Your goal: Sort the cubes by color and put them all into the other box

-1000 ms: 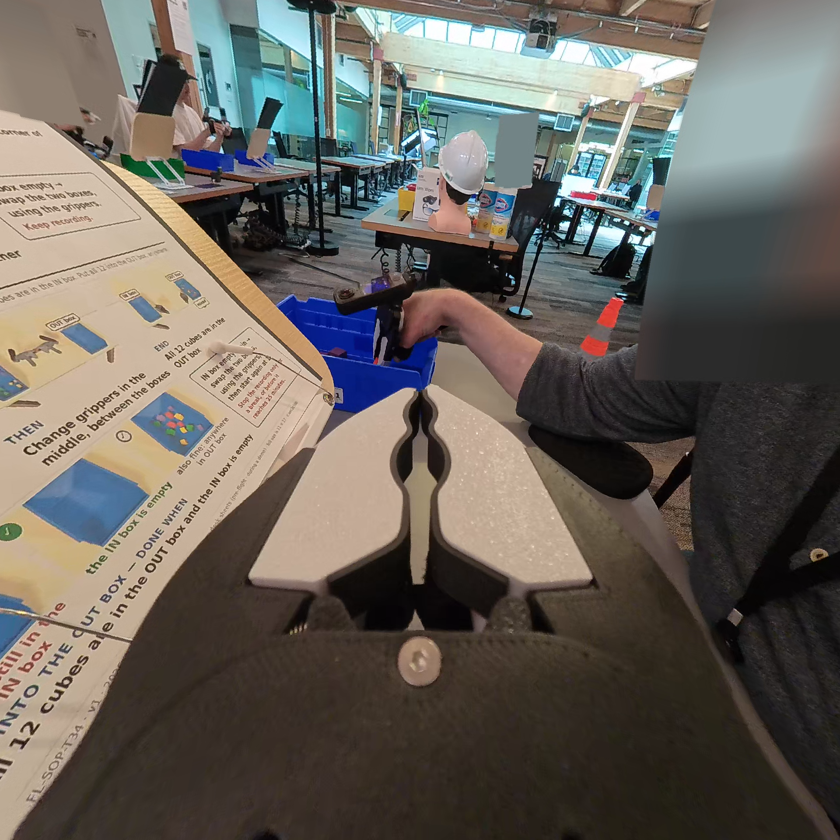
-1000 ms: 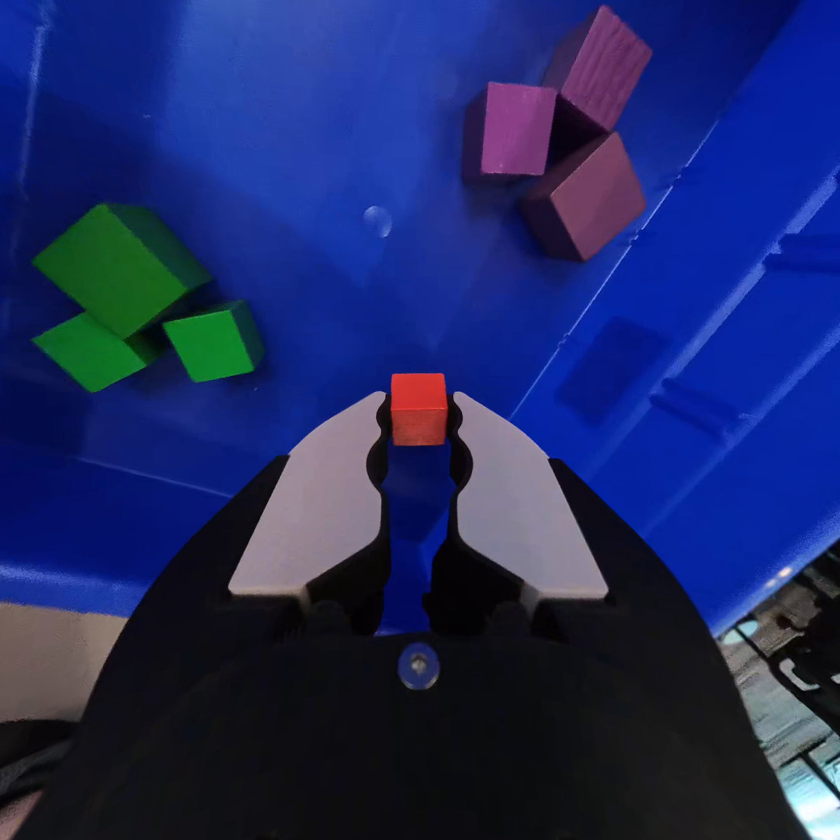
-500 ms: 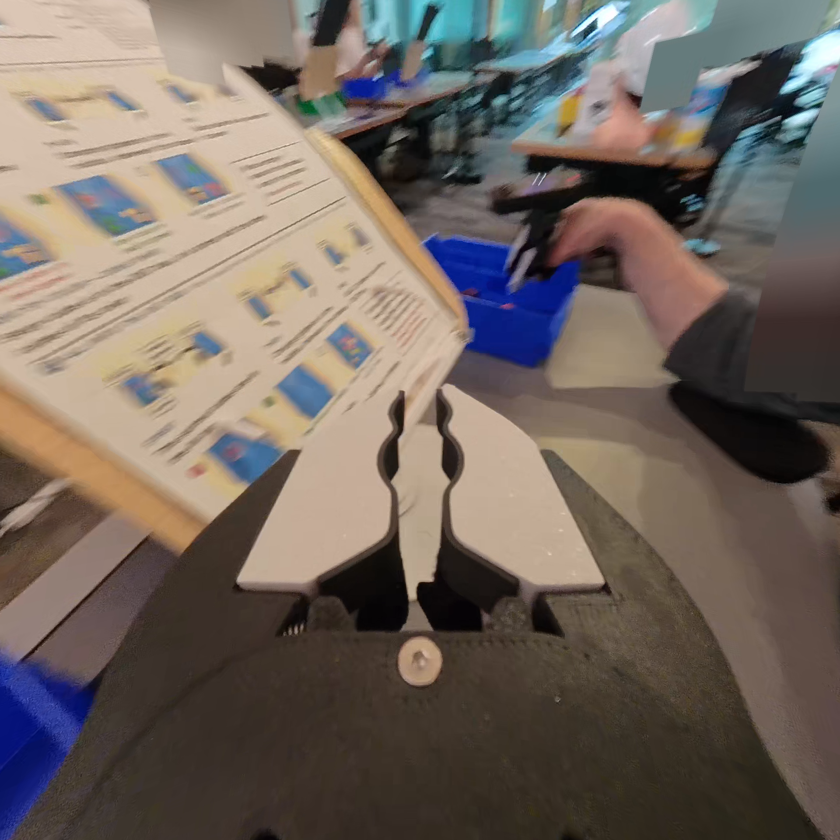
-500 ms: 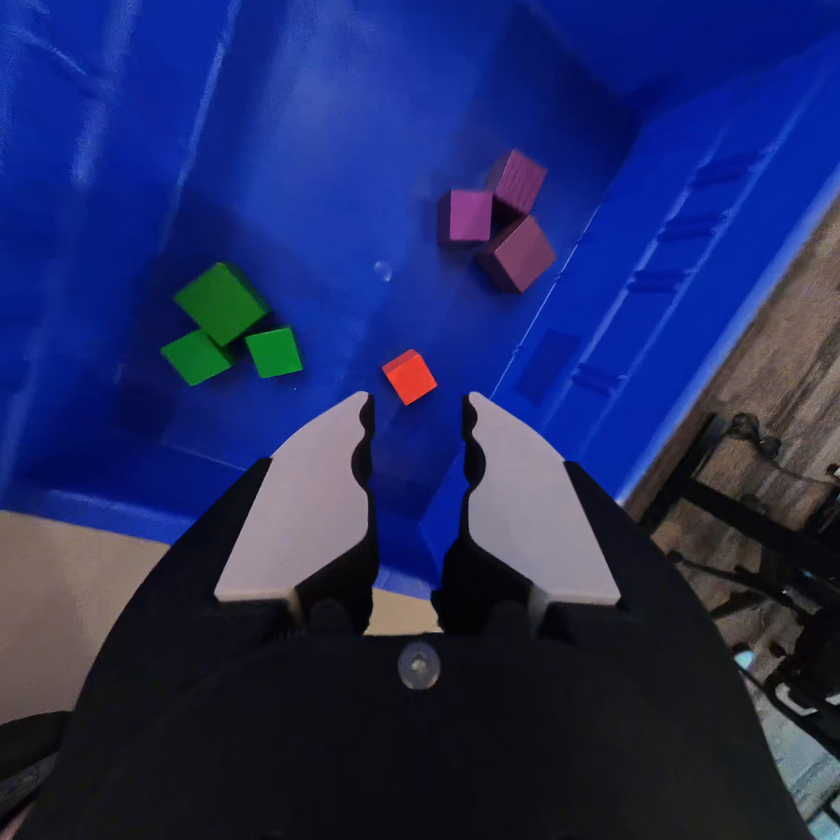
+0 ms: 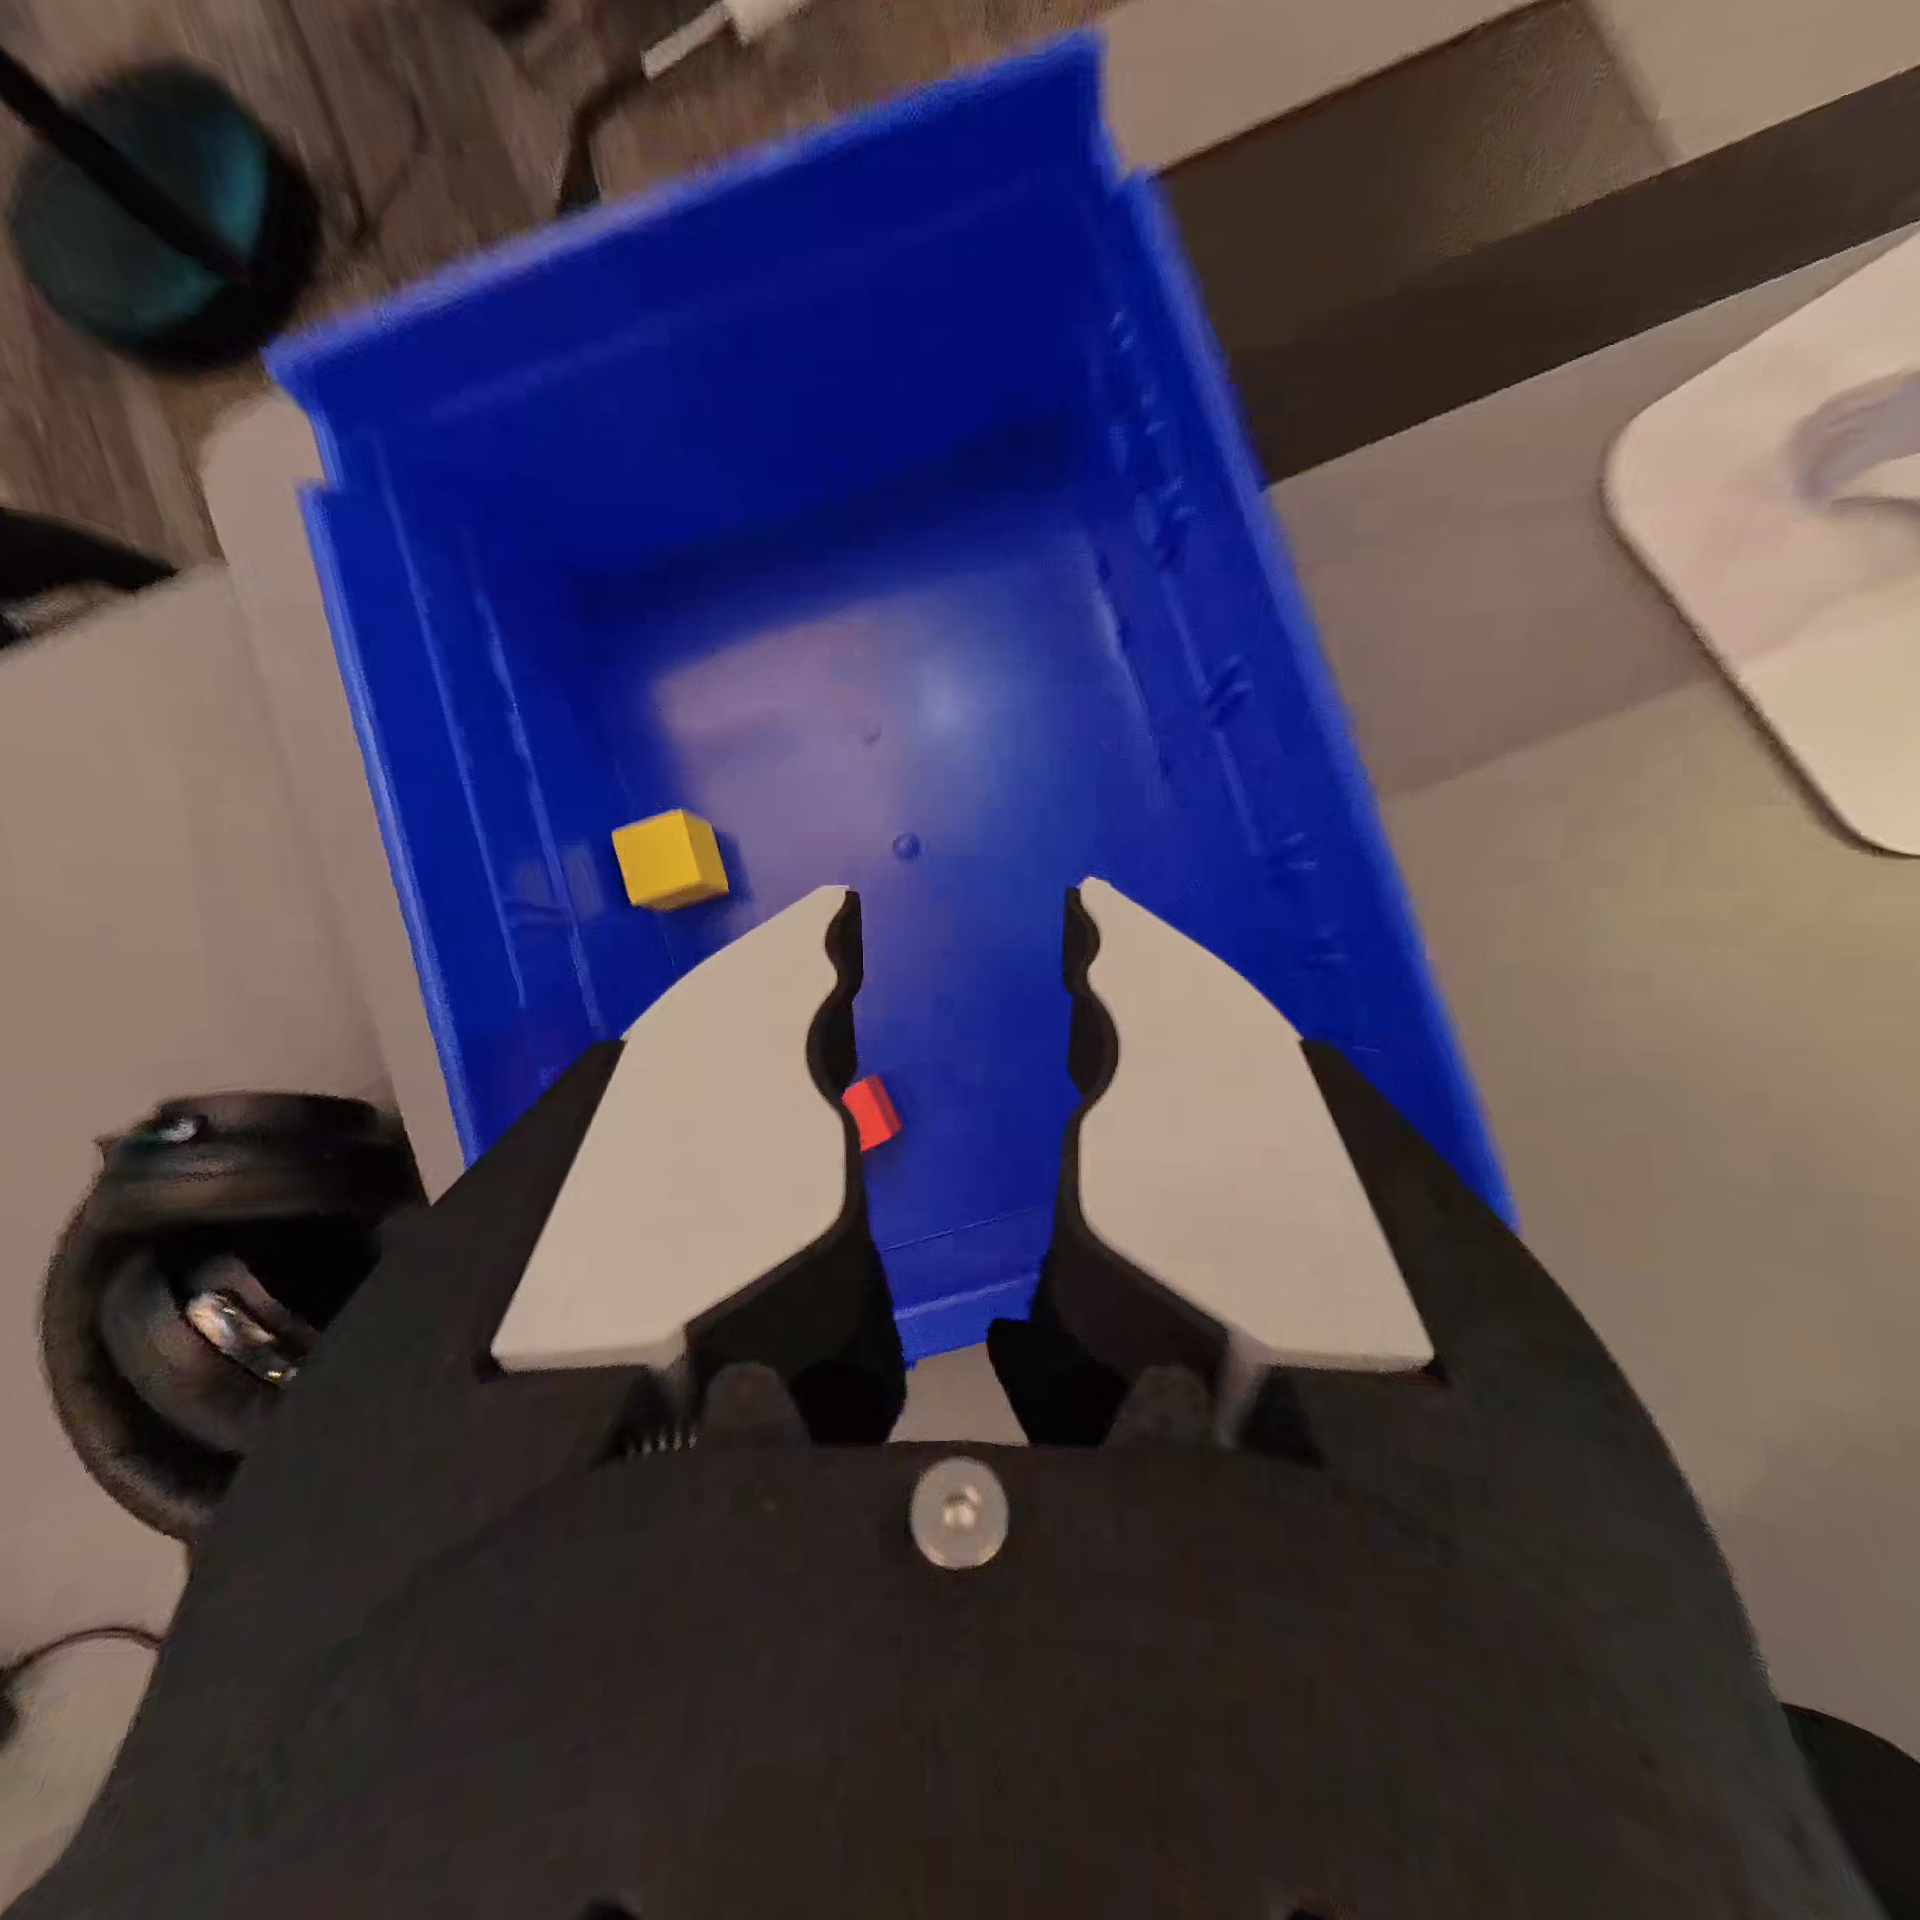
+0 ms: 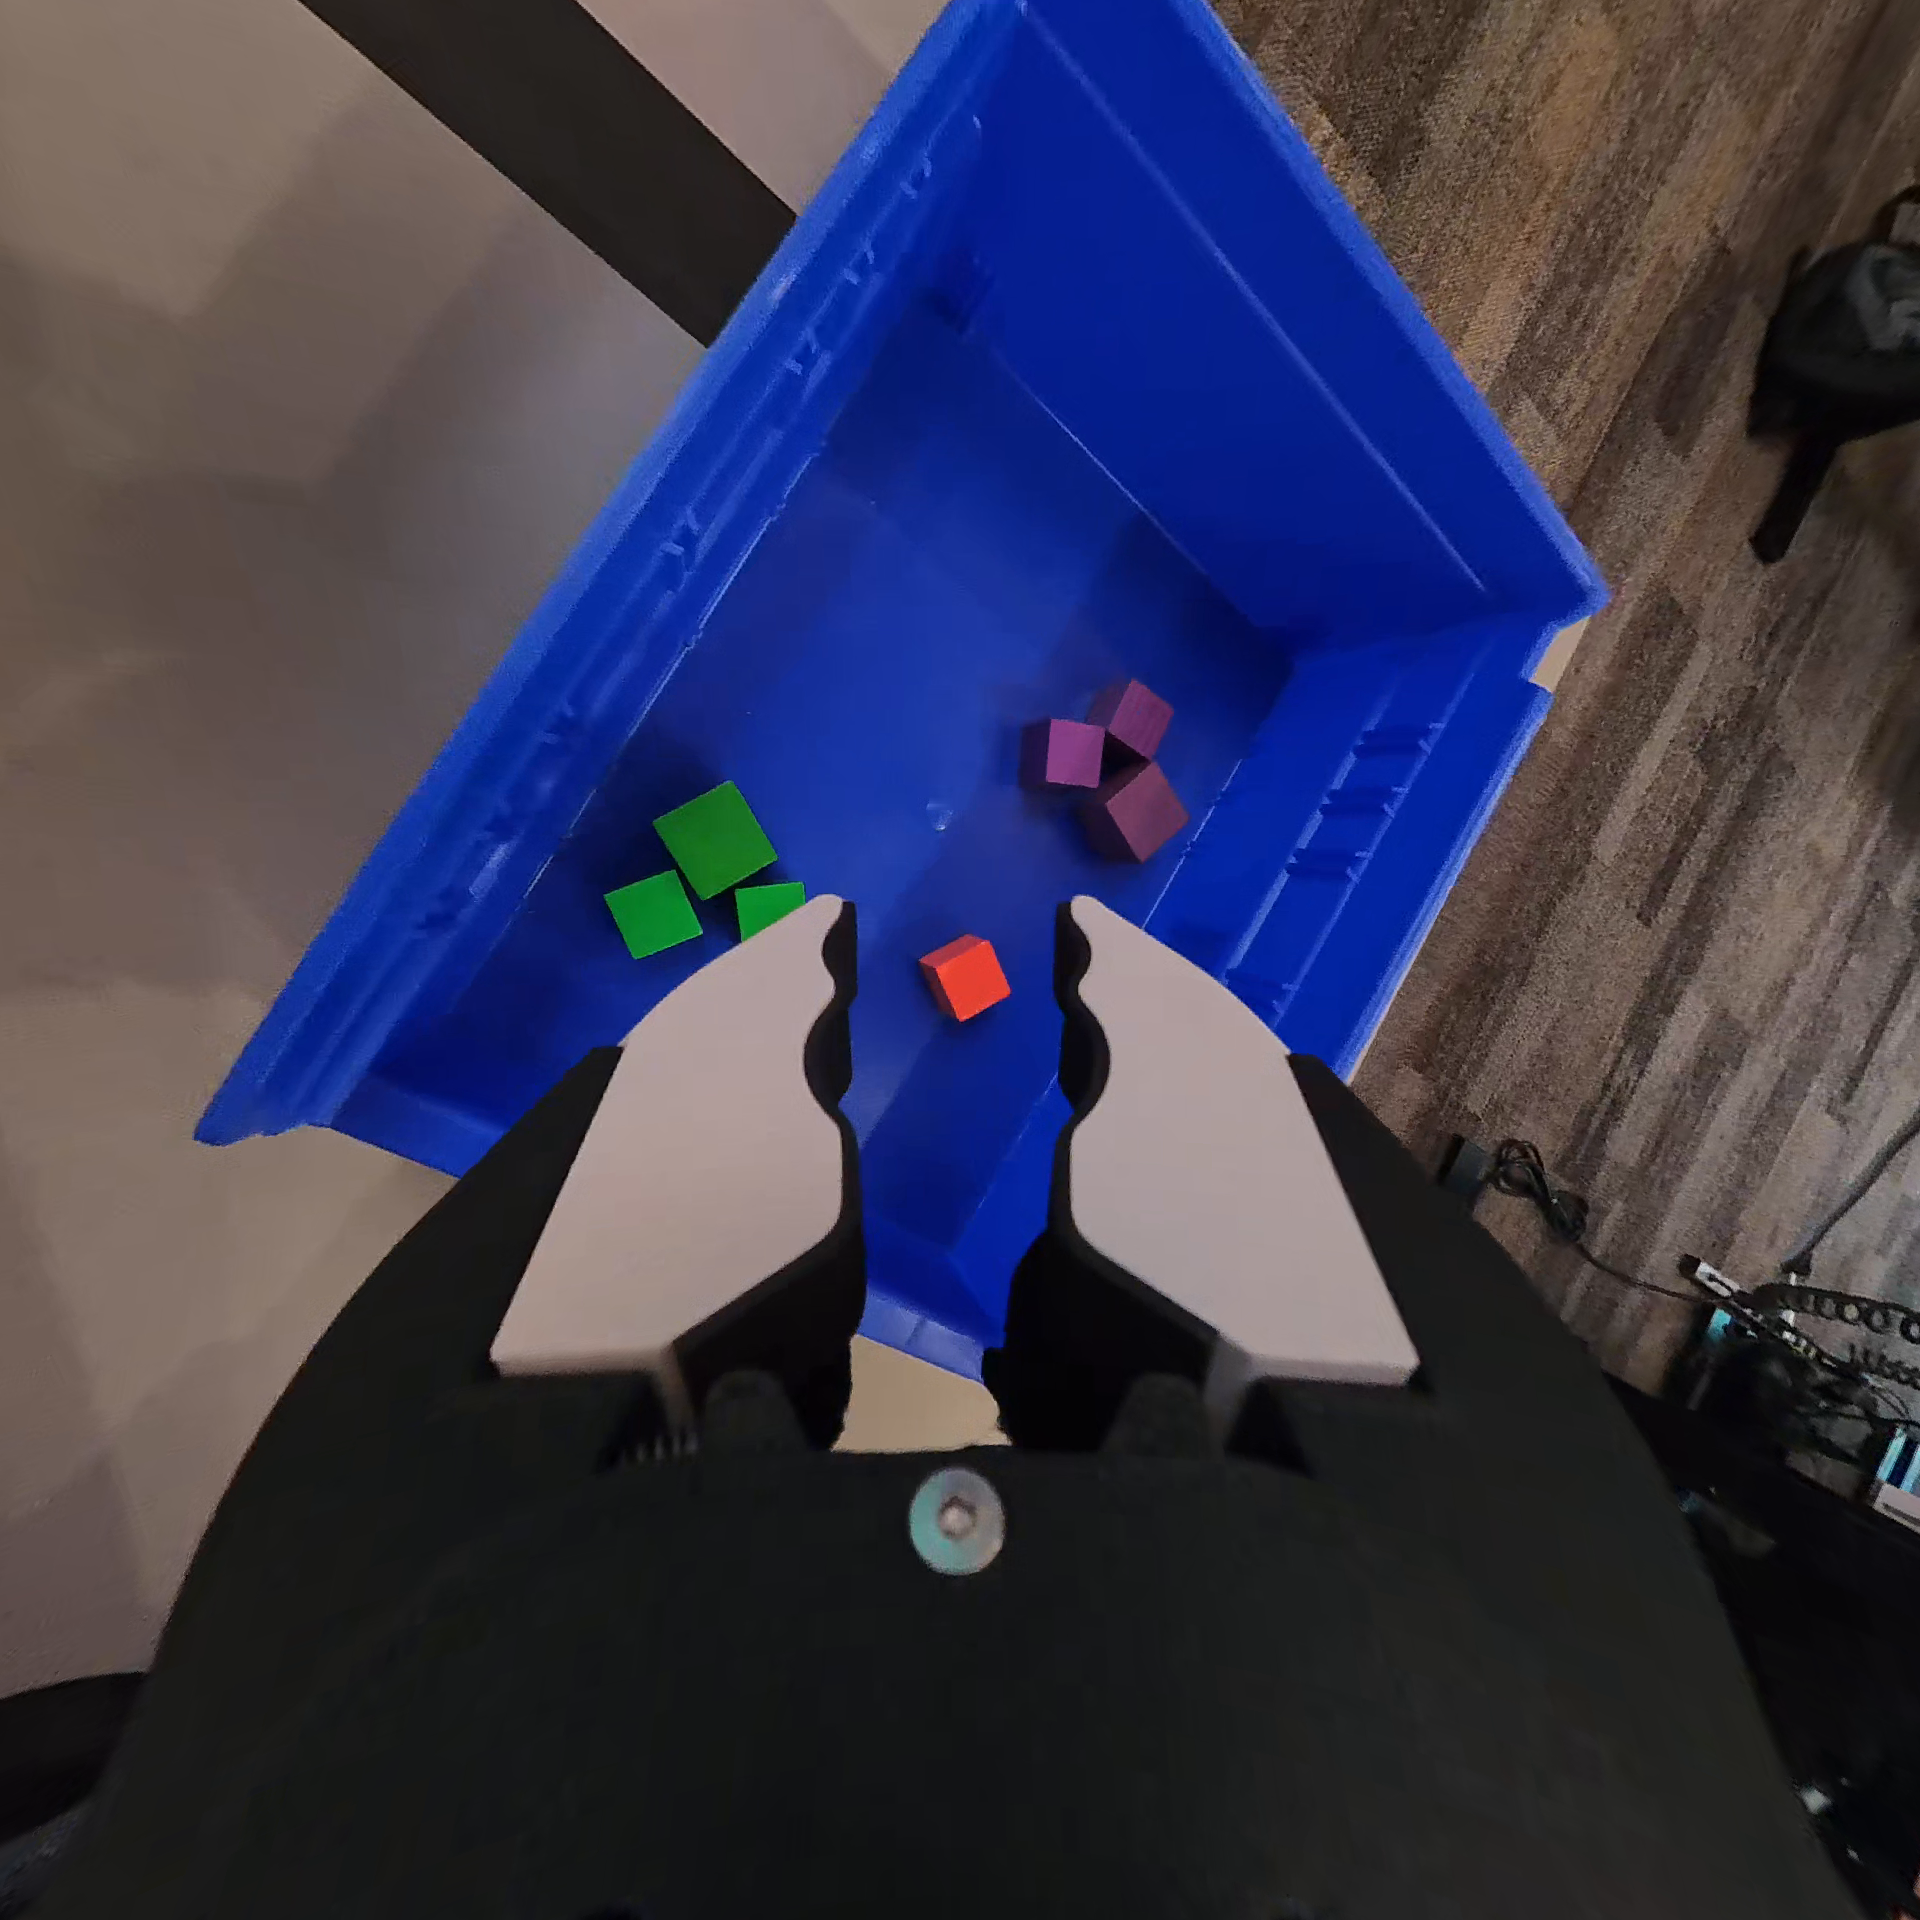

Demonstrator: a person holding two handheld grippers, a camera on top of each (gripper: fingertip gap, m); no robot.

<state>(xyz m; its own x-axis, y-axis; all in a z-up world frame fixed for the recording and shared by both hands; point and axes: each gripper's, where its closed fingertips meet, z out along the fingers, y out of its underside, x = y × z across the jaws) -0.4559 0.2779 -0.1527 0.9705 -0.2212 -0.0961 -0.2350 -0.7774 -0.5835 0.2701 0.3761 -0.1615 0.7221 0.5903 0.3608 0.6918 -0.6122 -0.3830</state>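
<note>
Left hand-held gripper (image 5: 958, 902): wide open, holding nothing, up above a blue box (image 5: 436, 831) in the middle of the left wrist view.
Yellow cube (image 5: 670, 858): sits on the box floor, left of the middle, just past the left fingertip and not touching it.
Red cube in this box (image 5: 871, 1112): small, low in the frame, half hidden behind the left finger (image 5: 717, 1122); no pad presses on it.
Right hand-held gripper (image 6: 954, 914): wide open too, empty, above the other blue box (image 6: 1382, 790).
Green cubes (image 6: 715, 840): three close together, left of the fingertips.
Red cube (image 6: 965, 978): lies on the floor between the two fingers, with a gap on each side.
Purple cubes (image 6: 1110, 767): three bunched up, upper right of the red one.
How the cubes handle: they look like small painted wood blocks, so likely light, hard and not easy to break. The flat sides may be a bit slippery.
Where to hold: squeeze two flat sides that face away from each other, near the middle, not the corners.
</note>
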